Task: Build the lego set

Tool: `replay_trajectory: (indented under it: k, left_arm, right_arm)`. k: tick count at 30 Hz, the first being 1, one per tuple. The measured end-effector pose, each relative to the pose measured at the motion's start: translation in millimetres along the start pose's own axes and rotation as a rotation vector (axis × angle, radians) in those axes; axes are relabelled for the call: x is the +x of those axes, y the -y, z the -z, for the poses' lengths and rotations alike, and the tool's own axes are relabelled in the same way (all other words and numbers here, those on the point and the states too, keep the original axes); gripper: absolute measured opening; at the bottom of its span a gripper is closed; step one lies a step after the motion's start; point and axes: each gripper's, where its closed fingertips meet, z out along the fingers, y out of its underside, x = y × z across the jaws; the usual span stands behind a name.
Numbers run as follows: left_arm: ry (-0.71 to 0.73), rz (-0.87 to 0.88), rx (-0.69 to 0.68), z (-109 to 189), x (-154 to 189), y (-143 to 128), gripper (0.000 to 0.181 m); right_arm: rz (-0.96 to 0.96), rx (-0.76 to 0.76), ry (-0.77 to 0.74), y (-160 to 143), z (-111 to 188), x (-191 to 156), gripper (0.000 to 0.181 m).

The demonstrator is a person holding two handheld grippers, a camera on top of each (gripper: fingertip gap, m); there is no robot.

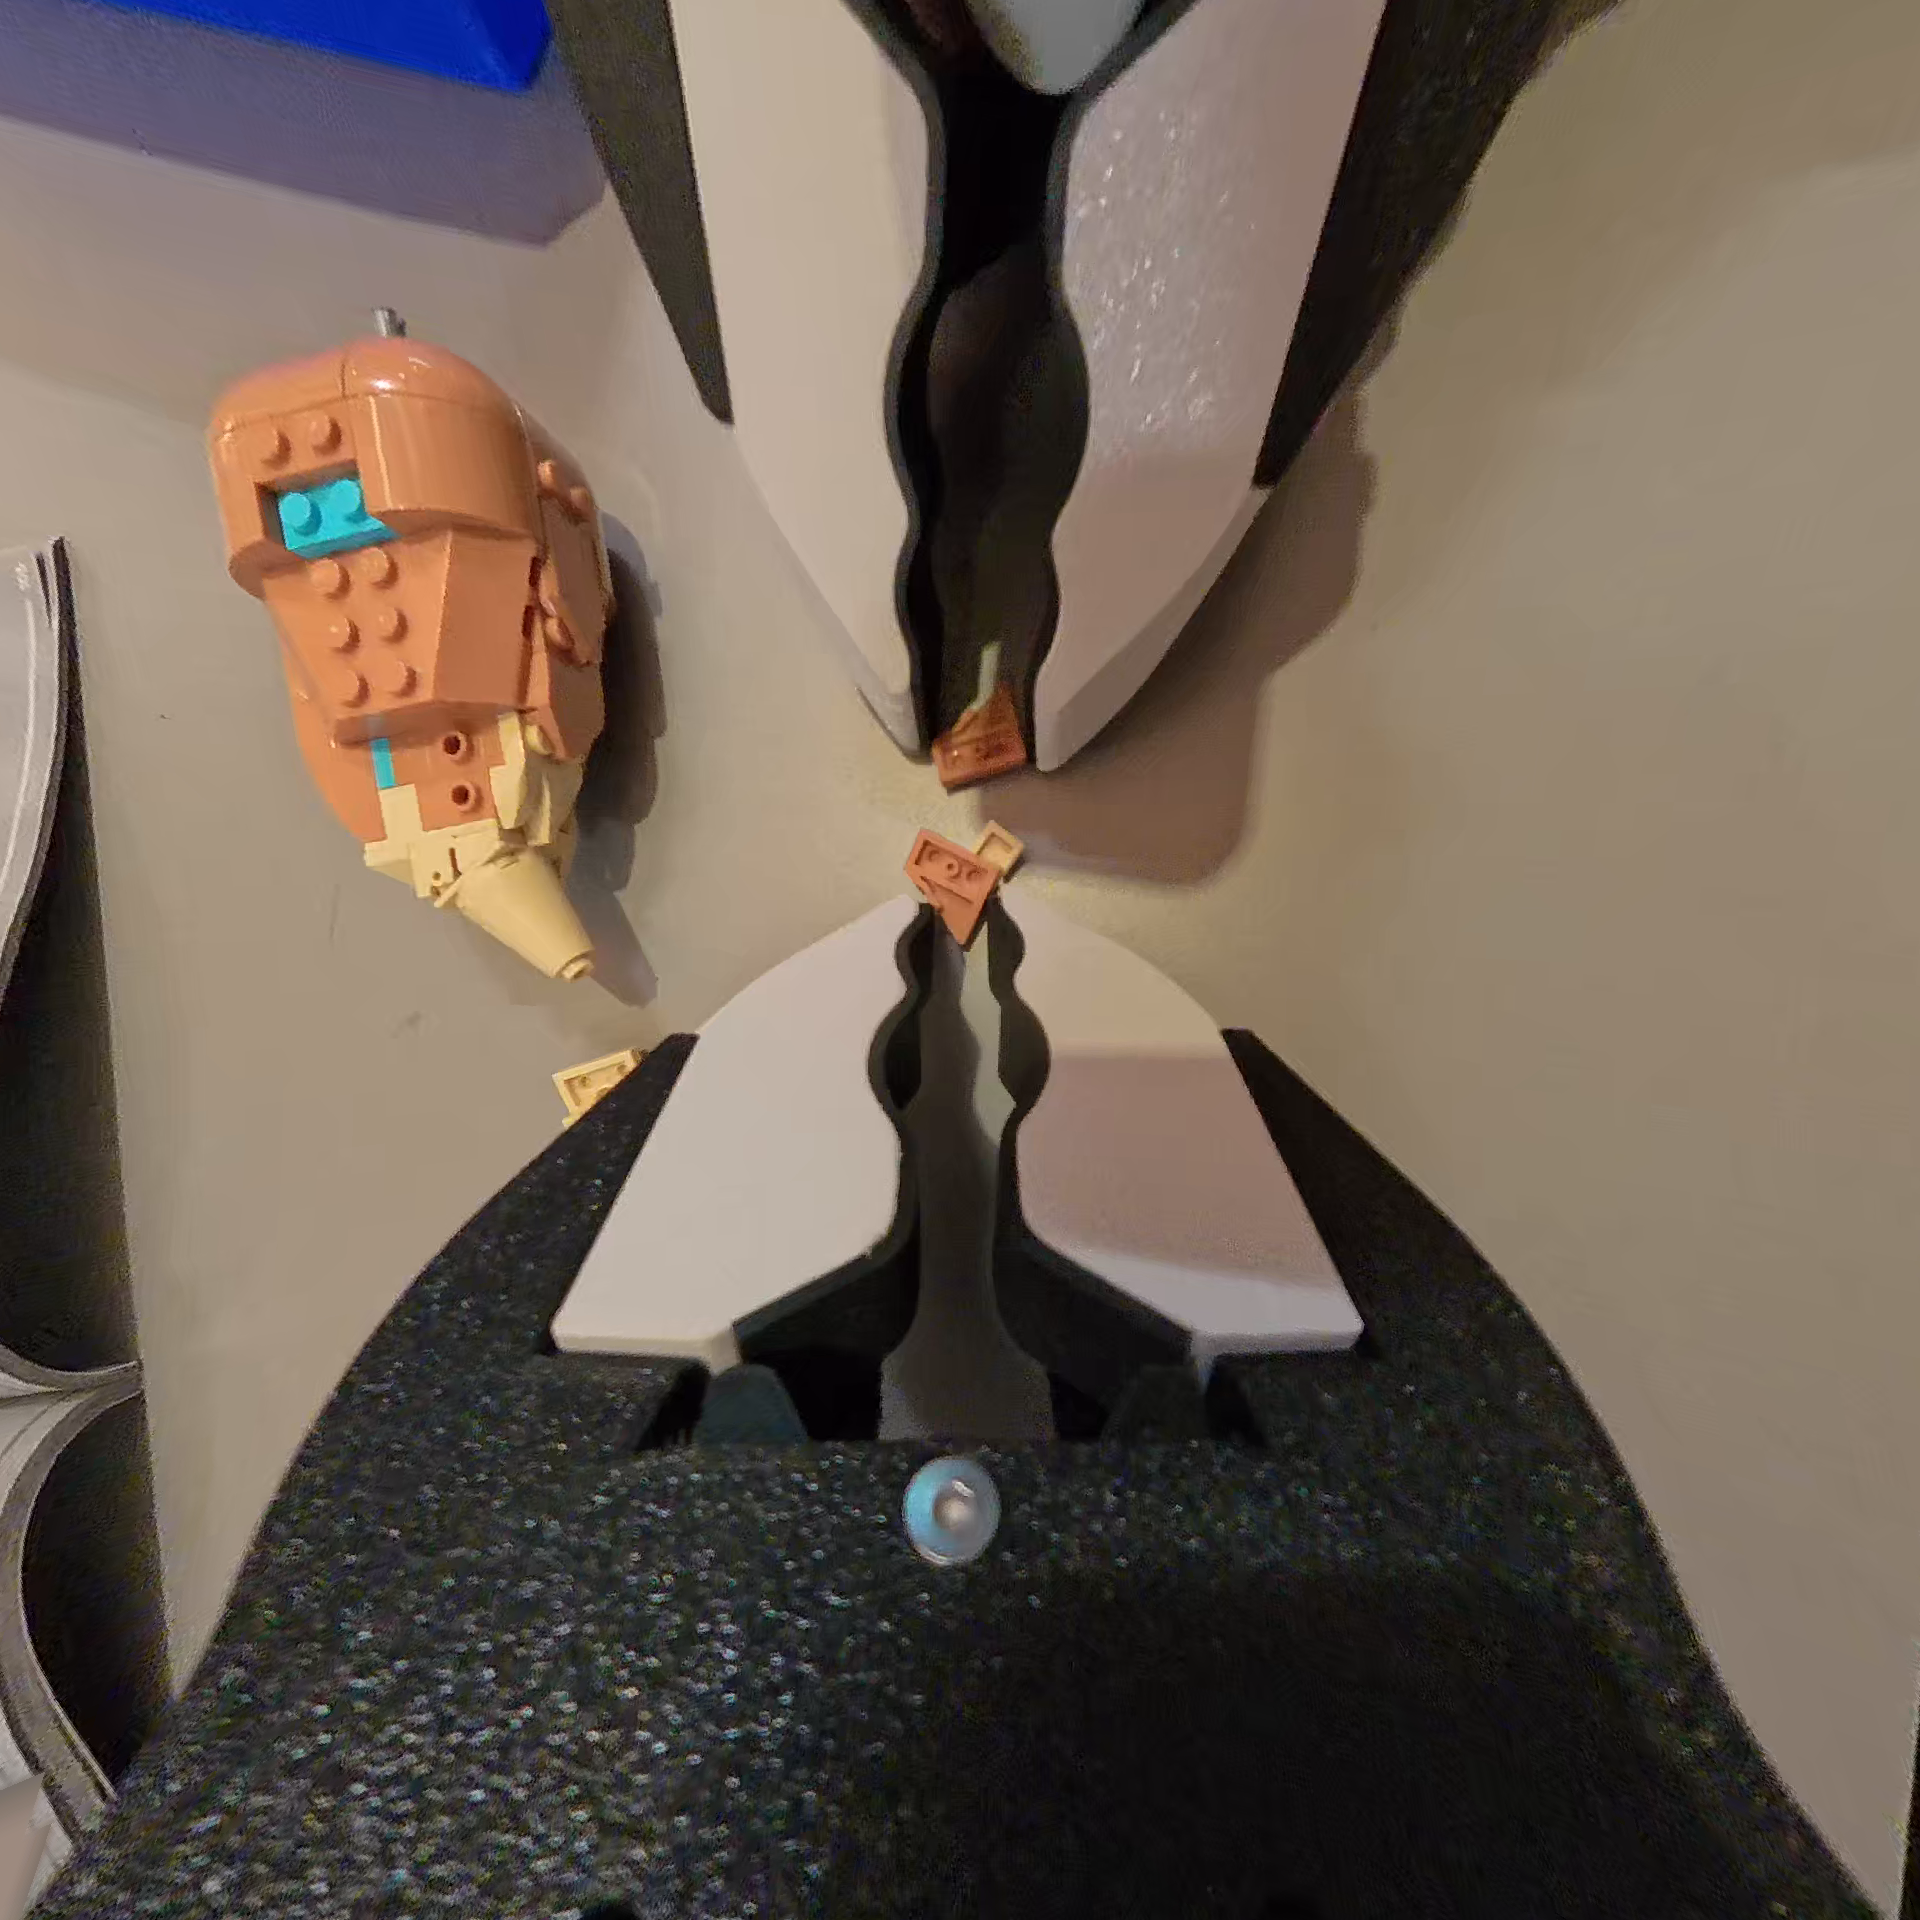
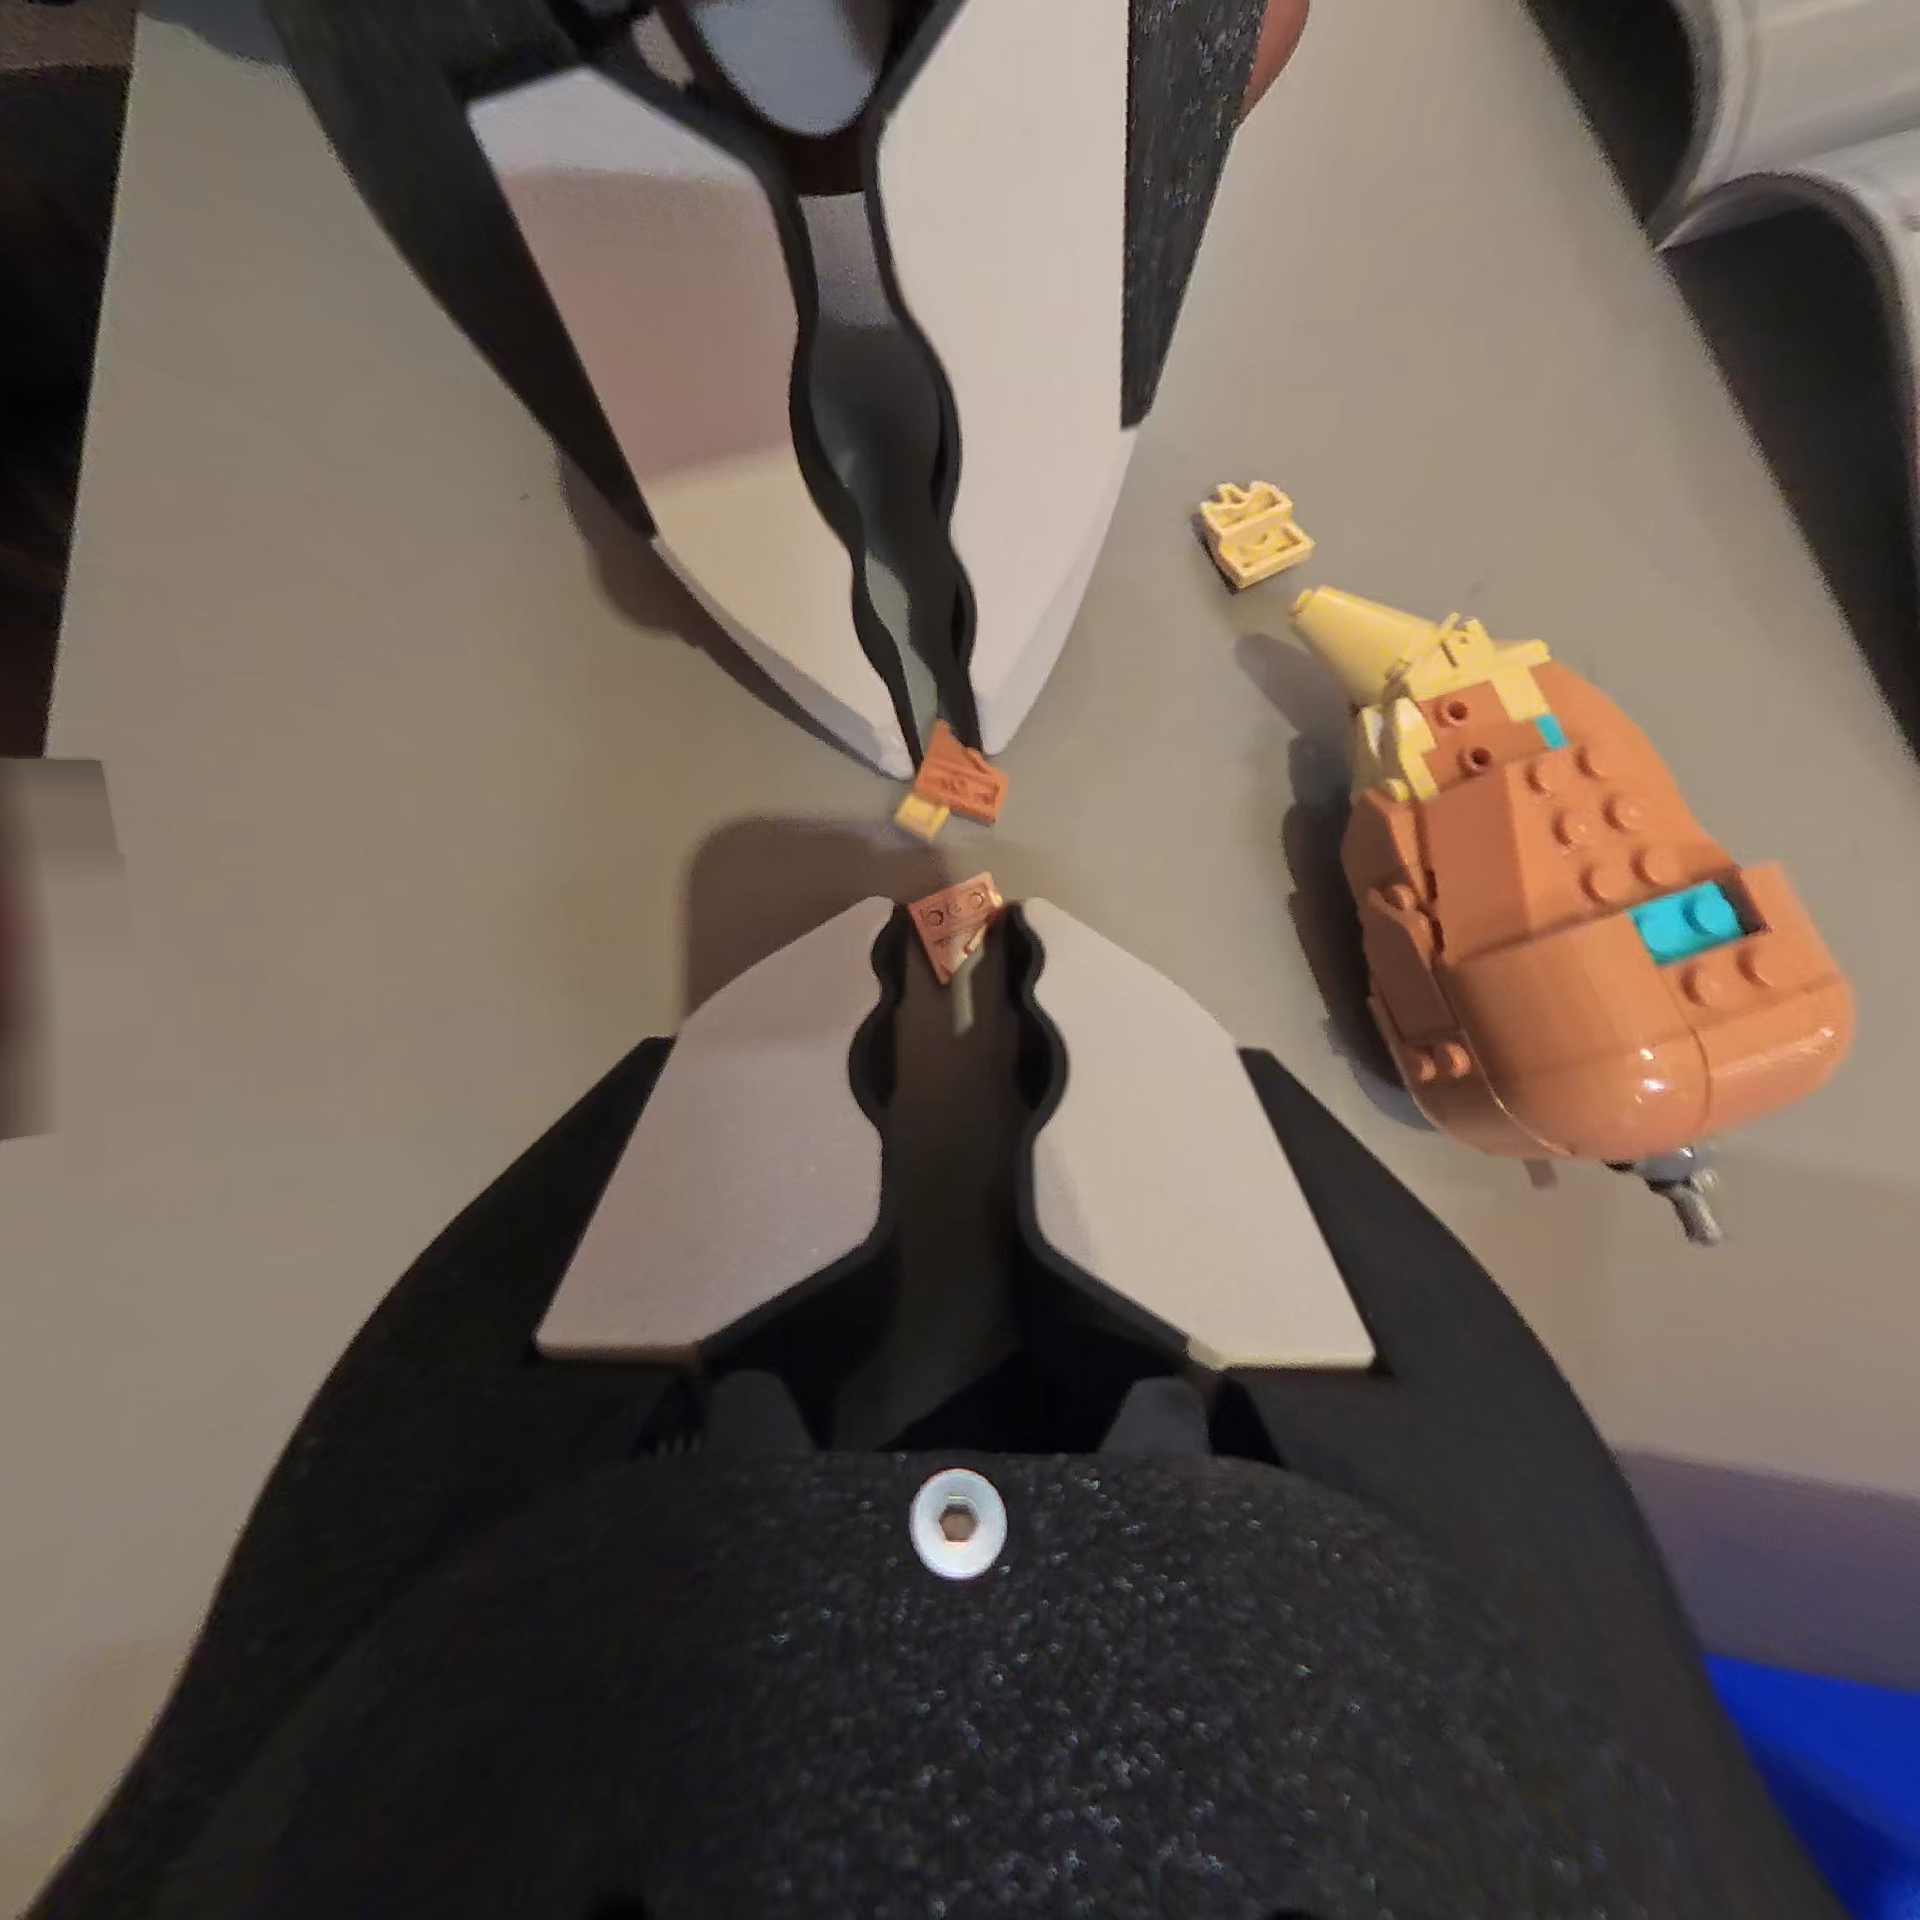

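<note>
My left gripper (image 1: 961, 920) is shut on a small brown wedge plate (image 1: 951, 873) with a tan tile (image 1: 1000, 844) stuck to it. My right gripper (image 2: 956, 914) is shut on a second brown wedge plate (image 2: 948, 920). The two grippers face each other tip to tip just above the table, with a narrow gap between the plates. In the left wrist view, the right gripper (image 1: 977, 753) comes in from the top. In the right wrist view, the left gripper (image 2: 940, 758) does the same. The part-built orange and tan lego model (image 1: 416, 623) lies on its side beside them.
A loose tan bracket piece (image 2: 1252, 535) lies near the model's (image 2: 1558, 914) cone tip. An open instruction booklet (image 2: 1818, 125) lies past the model. A blue object (image 1: 312, 42) sits at the table's edge. The grey table (image 2: 364, 675) is bare on the other side.
</note>
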Motion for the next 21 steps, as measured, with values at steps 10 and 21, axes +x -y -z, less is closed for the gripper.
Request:
replay_trajectory:
  k: [10, 21]
  left_arm:
    - [0.045, 0.069, 0.038, -0.4, -2.1, -0.1, 0.009]
    - [0.111, 0.138, 0.068, -0.8, -7.5, -0.5, 0.01]
  right_arm:
    - [-0.16, 0.047, 0.026, 5.1, 0.4, 5.3, 0.017]
    - [-0.215, 0.037, -0.034, 14.6, -5.3, 3.9, 0.017]
